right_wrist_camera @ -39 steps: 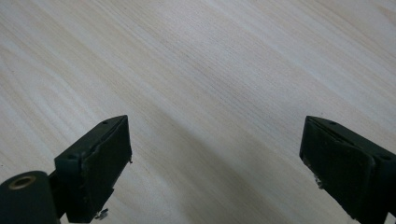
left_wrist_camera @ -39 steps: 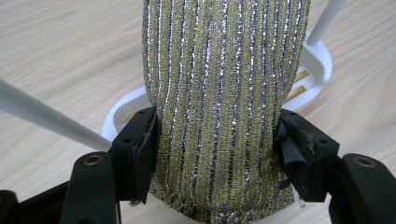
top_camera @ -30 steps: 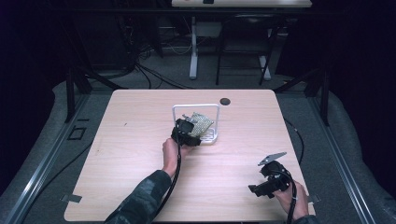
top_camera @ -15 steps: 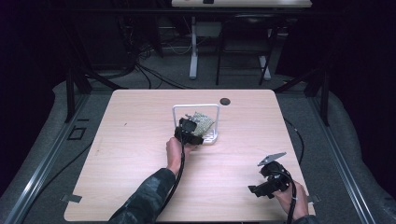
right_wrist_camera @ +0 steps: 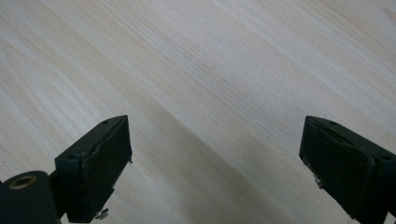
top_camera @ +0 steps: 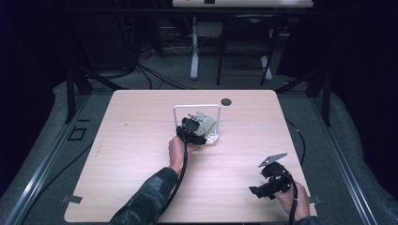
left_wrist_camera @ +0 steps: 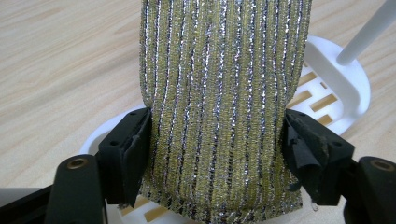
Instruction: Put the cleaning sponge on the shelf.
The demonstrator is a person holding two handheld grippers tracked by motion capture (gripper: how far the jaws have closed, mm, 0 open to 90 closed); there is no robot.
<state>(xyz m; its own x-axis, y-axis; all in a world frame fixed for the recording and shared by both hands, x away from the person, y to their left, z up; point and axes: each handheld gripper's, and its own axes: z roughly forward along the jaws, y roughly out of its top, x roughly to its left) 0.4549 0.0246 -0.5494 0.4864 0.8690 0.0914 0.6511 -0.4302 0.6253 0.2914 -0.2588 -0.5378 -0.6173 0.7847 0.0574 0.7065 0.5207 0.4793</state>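
Left gripper view: gold-and-silver scouring pad point(left_wrist_camera: 219, 112) stands in white slotted holder point(left_wrist_camera: 336, 88), left tool point(left_wrist_camera: 217, 149) just loosening beside it.

The left tongs point(top_camera: 191, 132) are black, with a thick black cable running back along a dark, camouflage-patterned sleeve point(top_camera: 150, 194). Up close, their two jaws are chunky black blocks with worn, frayed rubber pads point(left_wrist_camera: 135, 149) and a small brass ring. The right tongs point(top_camera: 270, 180) are black too, with a grey three-cornered plate on top.

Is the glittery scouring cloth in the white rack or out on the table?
In: the scouring cloth stands on the white rack slotted base, between the left hand-held gripper jaws.
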